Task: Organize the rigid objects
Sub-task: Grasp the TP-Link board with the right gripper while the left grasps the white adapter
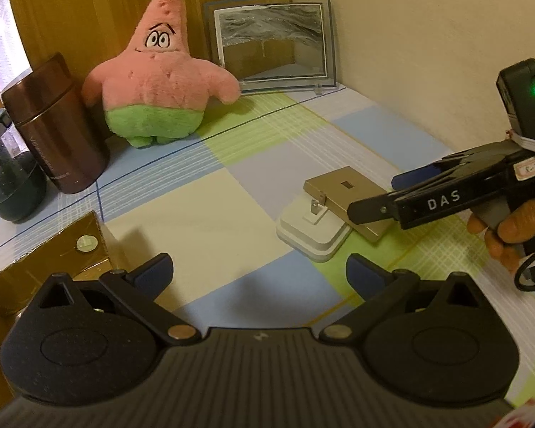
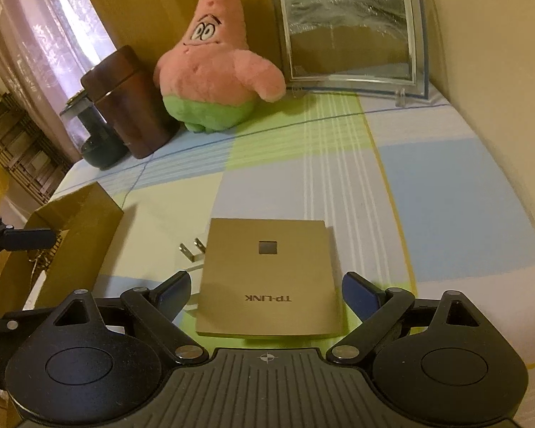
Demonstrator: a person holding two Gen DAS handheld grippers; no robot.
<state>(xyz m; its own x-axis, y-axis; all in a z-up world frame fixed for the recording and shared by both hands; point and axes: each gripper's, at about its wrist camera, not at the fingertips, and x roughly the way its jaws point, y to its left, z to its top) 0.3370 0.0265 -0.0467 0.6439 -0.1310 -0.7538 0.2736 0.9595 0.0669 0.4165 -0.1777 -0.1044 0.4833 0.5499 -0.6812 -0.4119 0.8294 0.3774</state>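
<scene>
Left wrist view: left gripper (image 1: 258, 273) angled down over the checked tablecloth (image 1: 196, 196), jaws spread wide, nothing between them. Cardboard box (image 1: 46, 267) just beside the left finger. Right gripper (image 1: 381, 196) entering from the right, tilted downward, held in a hand (image 1: 513, 228); fingertips above the gold TP-LINK adapter (image 1: 342, 196), which lies partly on a white plug base (image 1: 314, 235). Pink star plush (image 1: 157, 78), brown canister (image 1: 53, 125) and glass frame (image 1: 271, 42) along the far edge.

Right wrist view: right gripper (image 2: 265, 290) pitched down, jaws wide apart, straddling the near end of the gold TP-LINK adapter (image 2: 267, 274) without pad contact; plug prongs (image 2: 190, 249) pointing left. Cardboard box (image 2: 78, 228) at left, left gripper finger (image 2: 28, 239) over its rim.
</scene>
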